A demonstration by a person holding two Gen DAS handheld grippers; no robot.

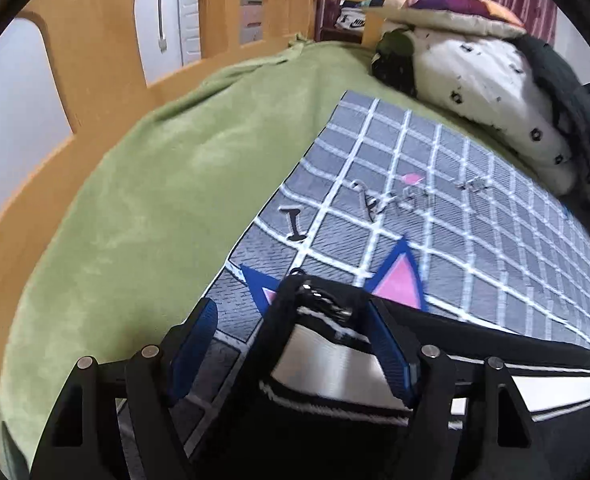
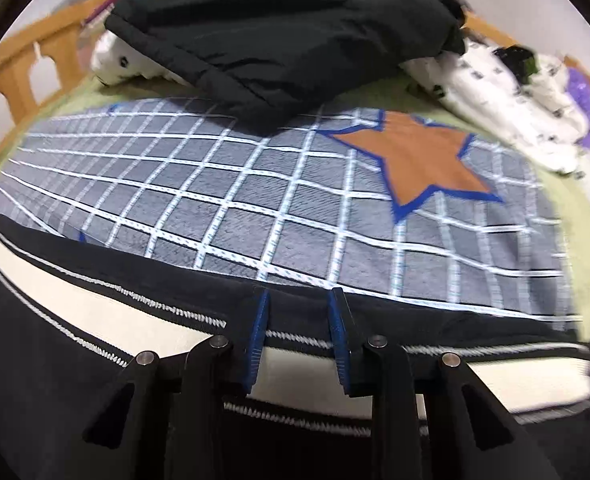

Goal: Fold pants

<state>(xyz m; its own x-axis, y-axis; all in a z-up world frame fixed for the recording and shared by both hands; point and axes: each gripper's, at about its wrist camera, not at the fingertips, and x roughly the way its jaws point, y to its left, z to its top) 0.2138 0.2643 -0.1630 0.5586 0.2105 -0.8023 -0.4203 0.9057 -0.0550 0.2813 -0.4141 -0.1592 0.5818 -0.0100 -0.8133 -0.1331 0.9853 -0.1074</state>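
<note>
Black pants with a cream side stripe edged in white stitching lie on the bed, spread across the near edge of a grey checked blanket, under both claws. A bunched end of the pants rises between the blue pads of the left claw, whose jaws stand wide; the right-hand pad lies against the cloth while the left-hand pad stands clear of it, so nothing is pinched. Left of that claw lies a green bed cover, with a wooden bed rail beyond it, and a white patterned pillow lies ahead to the right. The right claw is narrower, its pads straddling the black edge of the pants without clearly pressing it. Ahead of it on the blanket are an orange star and, farther off, a dark jacket.
</note>
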